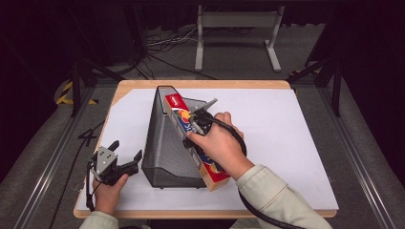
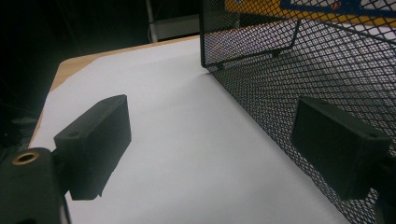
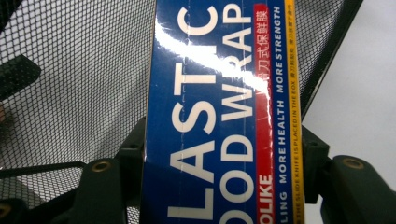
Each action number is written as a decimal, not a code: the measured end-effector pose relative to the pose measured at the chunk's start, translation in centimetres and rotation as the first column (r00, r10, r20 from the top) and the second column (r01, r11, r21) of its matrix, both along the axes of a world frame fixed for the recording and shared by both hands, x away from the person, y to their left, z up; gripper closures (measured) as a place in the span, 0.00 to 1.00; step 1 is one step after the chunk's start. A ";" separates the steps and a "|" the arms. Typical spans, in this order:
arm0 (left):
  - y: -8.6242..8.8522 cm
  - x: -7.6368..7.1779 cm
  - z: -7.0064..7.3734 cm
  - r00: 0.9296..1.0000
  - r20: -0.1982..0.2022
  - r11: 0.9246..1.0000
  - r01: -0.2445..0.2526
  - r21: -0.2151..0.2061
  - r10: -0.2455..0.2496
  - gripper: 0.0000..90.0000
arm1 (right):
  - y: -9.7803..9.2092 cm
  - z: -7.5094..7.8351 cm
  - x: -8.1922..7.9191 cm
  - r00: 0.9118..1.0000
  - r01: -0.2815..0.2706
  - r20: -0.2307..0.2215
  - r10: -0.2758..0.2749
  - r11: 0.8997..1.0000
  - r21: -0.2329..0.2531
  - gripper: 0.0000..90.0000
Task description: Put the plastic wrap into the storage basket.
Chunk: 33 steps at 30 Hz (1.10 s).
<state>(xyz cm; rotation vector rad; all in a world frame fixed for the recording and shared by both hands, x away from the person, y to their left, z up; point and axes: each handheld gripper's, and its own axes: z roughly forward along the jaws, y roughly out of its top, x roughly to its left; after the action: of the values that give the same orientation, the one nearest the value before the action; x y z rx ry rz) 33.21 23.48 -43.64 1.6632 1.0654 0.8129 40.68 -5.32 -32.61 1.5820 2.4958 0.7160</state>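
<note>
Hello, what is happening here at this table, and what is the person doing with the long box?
A person works at a white-topped table with a gripper in each hand. The right gripper is shut on a long box of plastic food wrap, holding it slanted against the black mesh file holder. The left gripper is open, beside the holder's left wall, holding nothing.

My right gripper: jaw tips hidden behind my hand & the wrap box in the high view. In the right gripper view the box runs off top & bottom edges, so its first letters are cut; the yellow strip's print is too small to read. The mesh holder is cut by the top & right edges in the left gripper view, and the box shows there only as a blurred strip through the mesh.
</note>
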 end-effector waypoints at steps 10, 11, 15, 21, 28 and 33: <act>0.0 0.0 0.0 1.000 -0.009 1.000 0.008 -0.005 -0.008 0.15 | 1.1 -0.8 0.5 0.999 -0.005 -0.034 0.004 0.999 -0.043 0.44; 0.0 0.0 0.0 1.000 -0.010 1.000 0.007 -0.005 -0.007 0.15 | 1.2 -0.8 0.6 0.999 -0.006 -0.035 0.004 0.999 -0.052 0.44; 0.0 0.0 0.0 1.000 -0.011 1.000 0.008 0.000 -0.008 0.15 | 1.3 -1.1 0.8 0.999 -0.007 -0.038 0.005 0.998 -0.069 0.44; 0.1 -0.1 0.0 1.000 -0.017 1.000 0.003 0.003 -0.003 0.15 | 1.4 -1.3 1.1 0.999 -0.010 -0.046 0.005 0.995 -0.103 0.44; 0.4 -0.4 -0.1 1.000 -0.020 1.000 0.000 0.002 0.000 0.15 | 1.8 -1.7 1.5 0.998 -0.015 -0.060 0.008 0.992 -0.124 0.44; 0.6 -0.6 -0.2 1.000 -0.022 1.000 -0.007 0.000 0.007 0.15 | 2.1 -1.9 1.9 0.998 -0.011 -0.058 0.003 0.990 -0.141 0.44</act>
<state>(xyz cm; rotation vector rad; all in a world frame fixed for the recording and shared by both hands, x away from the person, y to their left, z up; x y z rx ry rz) 32.65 24.12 -43.80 1.6723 1.0870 0.8004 42.54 -3.18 -34.54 1.5671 2.5306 0.4885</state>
